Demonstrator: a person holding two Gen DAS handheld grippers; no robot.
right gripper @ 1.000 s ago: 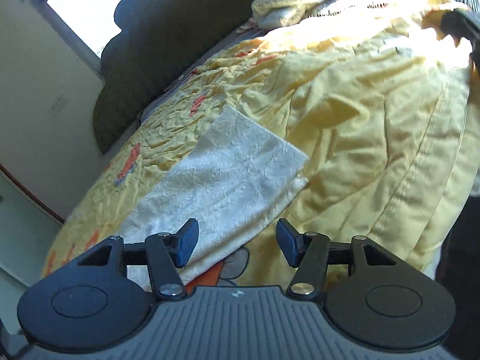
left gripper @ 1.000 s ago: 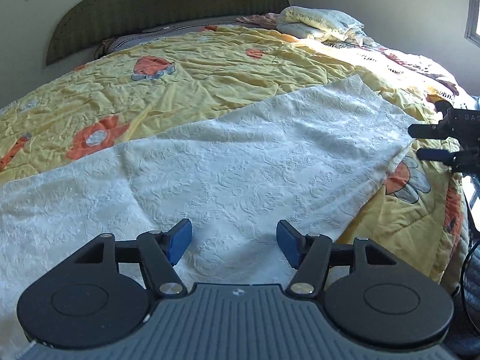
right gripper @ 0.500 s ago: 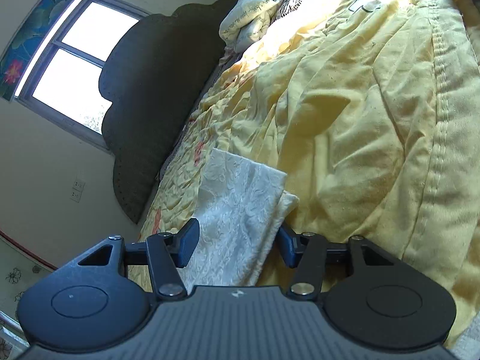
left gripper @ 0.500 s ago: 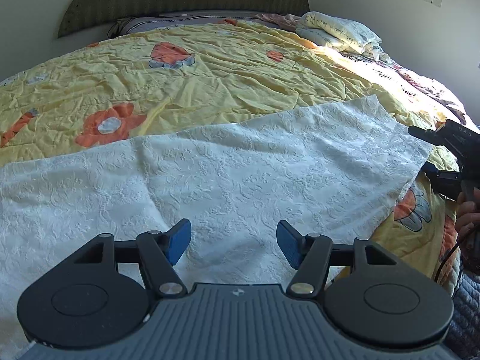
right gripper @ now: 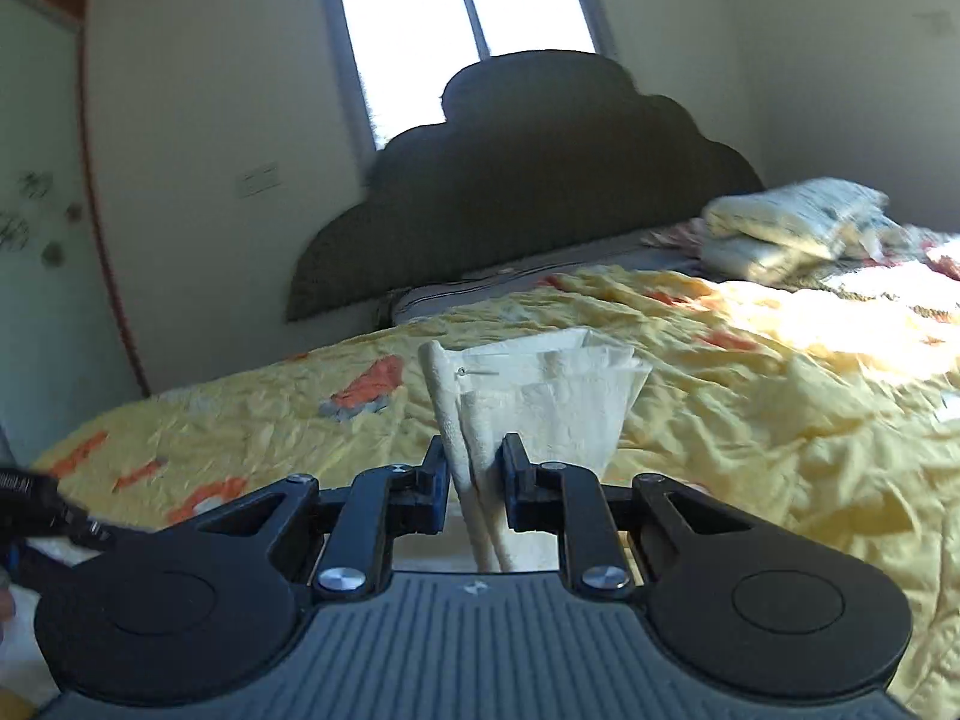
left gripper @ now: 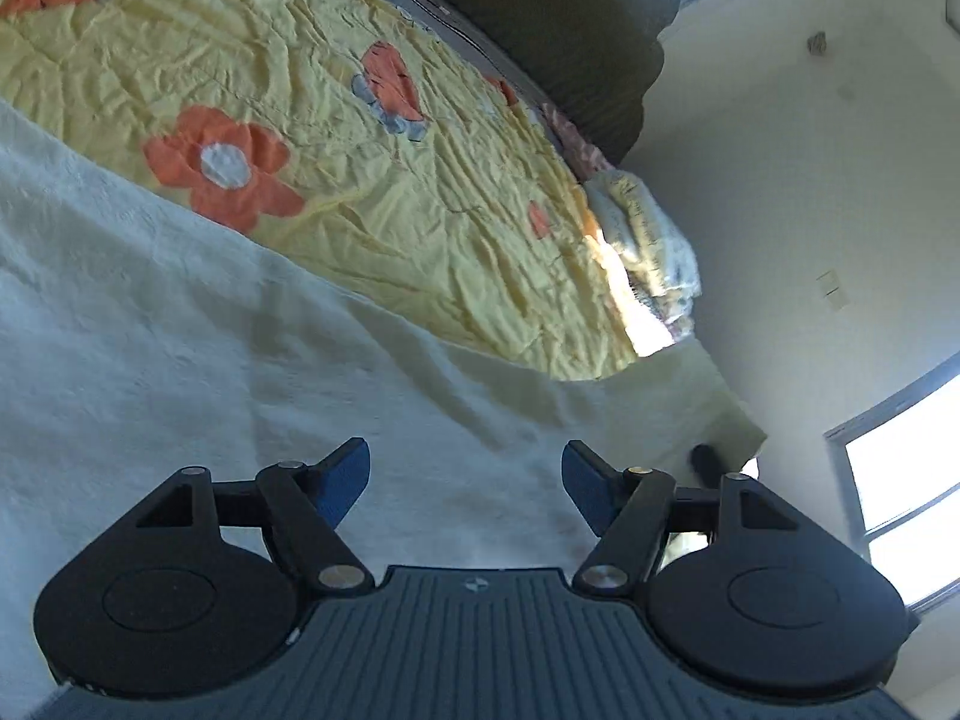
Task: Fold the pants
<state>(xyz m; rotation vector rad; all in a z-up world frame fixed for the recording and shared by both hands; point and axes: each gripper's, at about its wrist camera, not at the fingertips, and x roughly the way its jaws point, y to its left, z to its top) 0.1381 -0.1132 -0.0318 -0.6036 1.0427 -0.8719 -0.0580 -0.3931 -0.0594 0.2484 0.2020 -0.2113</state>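
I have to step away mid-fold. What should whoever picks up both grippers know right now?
Right gripper: shut on one end of the white pants, lifted off the bed.
Left gripper: open, holding nothing, over the pants spread flat on the yellow quilt.
Done: one end gripped.
Left: probably grip with the left, carry the end over, lay it flat, finish the folds.

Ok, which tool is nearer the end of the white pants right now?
Right. The right tool is shut on the white pants at their end, lifting it. The left tool is open, hovering above the spread fabric mid-length, gripping nothing.
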